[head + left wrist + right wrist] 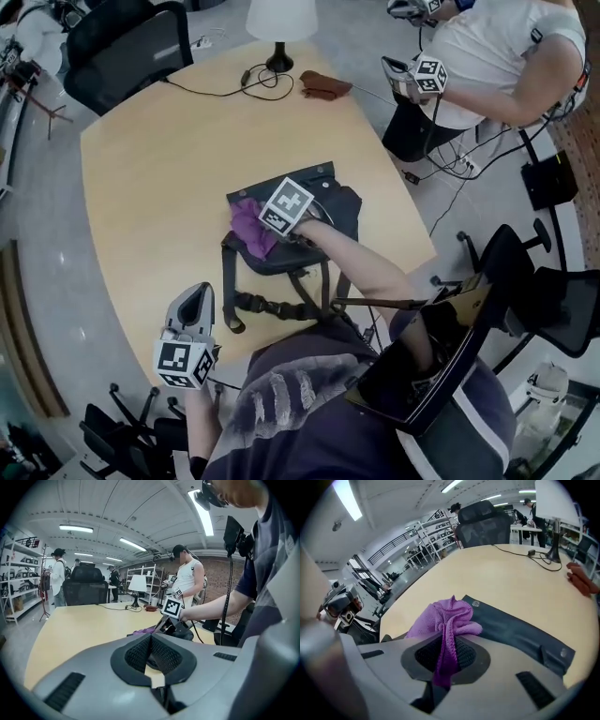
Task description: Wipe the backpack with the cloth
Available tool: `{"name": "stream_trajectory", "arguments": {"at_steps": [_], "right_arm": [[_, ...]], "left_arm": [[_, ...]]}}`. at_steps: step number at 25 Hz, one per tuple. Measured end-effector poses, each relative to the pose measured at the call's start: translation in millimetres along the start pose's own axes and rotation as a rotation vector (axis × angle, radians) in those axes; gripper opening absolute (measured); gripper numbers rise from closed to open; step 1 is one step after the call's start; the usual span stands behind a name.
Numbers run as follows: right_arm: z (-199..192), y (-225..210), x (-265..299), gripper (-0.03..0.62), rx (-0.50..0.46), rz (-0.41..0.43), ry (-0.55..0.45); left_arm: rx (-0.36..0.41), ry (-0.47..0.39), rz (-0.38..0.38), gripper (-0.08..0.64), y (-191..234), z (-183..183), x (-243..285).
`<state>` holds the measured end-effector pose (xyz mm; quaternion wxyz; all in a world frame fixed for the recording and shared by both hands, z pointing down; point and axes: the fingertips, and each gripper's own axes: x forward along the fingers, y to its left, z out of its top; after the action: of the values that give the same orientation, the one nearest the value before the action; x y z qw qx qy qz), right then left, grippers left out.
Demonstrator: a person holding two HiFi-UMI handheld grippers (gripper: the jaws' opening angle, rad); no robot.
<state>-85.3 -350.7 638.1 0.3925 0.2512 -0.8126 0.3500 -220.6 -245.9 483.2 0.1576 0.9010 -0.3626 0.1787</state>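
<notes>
A dark backpack (323,217) lies flat in the middle of the wooden table (159,178), its straps (272,305) trailing toward the near edge. My right gripper (265,232) rests over the pack's left part, shut on a bunched purple cloth (248,228). In the right gripper view the cloth (447,618) is pinched between the pads and lies on the backpack (520,630). My left gripper (195,294) hovers at the table's near edge, left of the straps and apart from the pack. Its pads (161,653) meet with nothing between them.
A white lamp (279,23) stands at the far edge with a black cable (253,80) and a brown cloth (323,84) beside it. A black office chair (127,47) is at the far left. Another person (506,56) holding grippers stands at the far right.
</notes>
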Motion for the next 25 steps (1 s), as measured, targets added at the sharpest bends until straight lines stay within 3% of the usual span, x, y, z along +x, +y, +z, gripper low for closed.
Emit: {"name": "stream_trajectory", "arguments": {"at_steps": [8, 15, 20, 25], "right_arm": [[-43, -76, -50, 0.029, -0.054, -0.228, 0.056], [-74, -123, -92, 0.029, -0.021, -0.345, 0.037], [-103, -165, -132, 0.029, -0.024, -0.497, 0.121], [-101, -182, -164, 0.029, -0.064, -0.554, 0.042]], "left_arm": [[0.037, 0.008, -0.053, 0.008, -25, 11, 21], [0.085, 0.014, -0.106, 0.008, -55, 26, 39], [0.103, 0.003, -0.131, 0.008, -78, 35, 46], [0.101, 0.000, -0.114, 0.008, -86, 35, 46]]}}
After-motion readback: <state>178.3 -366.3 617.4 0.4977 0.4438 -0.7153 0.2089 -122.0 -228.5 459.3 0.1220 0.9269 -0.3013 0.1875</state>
